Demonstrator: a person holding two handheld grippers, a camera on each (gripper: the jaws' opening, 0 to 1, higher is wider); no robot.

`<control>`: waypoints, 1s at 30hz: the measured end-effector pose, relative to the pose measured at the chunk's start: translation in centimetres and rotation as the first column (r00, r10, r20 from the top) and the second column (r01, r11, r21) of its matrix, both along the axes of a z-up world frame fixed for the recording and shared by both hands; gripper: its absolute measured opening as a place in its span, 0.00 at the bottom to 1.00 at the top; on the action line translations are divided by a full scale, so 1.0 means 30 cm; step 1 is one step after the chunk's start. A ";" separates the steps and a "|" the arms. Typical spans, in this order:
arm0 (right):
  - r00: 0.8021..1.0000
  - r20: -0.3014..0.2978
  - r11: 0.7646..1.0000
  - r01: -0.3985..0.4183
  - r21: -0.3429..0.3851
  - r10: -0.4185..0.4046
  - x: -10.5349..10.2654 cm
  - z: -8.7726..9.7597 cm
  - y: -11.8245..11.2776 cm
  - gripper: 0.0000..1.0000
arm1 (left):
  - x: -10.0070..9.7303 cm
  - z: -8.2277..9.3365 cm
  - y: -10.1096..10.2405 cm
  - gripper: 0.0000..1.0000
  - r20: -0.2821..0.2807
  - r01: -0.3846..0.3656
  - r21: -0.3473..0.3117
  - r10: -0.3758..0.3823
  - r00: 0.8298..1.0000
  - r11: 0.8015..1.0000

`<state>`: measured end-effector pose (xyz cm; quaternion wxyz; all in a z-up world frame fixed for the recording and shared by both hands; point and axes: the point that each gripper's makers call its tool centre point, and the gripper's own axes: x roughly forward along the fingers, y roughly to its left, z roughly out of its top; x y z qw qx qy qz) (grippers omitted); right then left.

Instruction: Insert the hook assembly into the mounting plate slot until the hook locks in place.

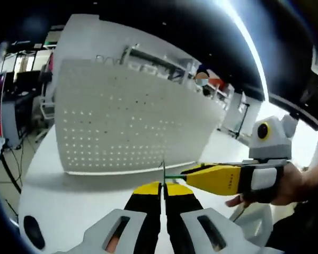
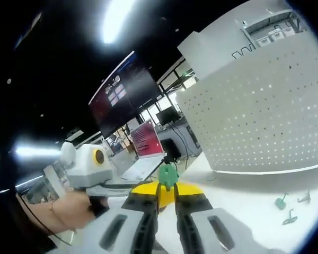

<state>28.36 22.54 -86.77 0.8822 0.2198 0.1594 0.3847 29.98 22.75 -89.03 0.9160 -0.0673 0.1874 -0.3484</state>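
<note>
Spare hooks (image 2: 291, 207) beside pegboard (image 2: 259, 114)

A white pegboard (image 1: 132, 121), patterned with even rows of small holes, is seen beyond the left gripper (image 1: 162, 189), whose jaws are black with yellow tips on grey-white bodies. A thin green piece (image 1: 172, 176) is seen just above those tips. In the right gripper view, a green hook (image 2: 168, 177) is pinched at the yellow tips of the right gripper (image 2: 166, 191), over a white table (image 2: 238, 211)
</note>
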 end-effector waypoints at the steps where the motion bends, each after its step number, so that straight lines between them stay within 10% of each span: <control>1: 1.000 -0.007 1.000 0.002 0.015 -0.002 0.003 0.004 0.002 0.08 | 0.000 0.002 0.001 0.01 0.030 0.008 0.039 -0.009 1.000 0.999; 14: 1.000 0.012 0.997 0.016 0.075 -0.017 0.016 0.051 0.006 0.03 | 0.001 0.069 -0.011 0.01 0.177 -0.004 0.119 -0.017 0.984 0.993; 30: 1.000 -0.014 0.995 -0.021 0.094 0.022 0.018 0.053 0.028 0.00 | -0.006 0.068 0.012 0.03 0.142 0.011 0.105 -0.026 0.990 0.994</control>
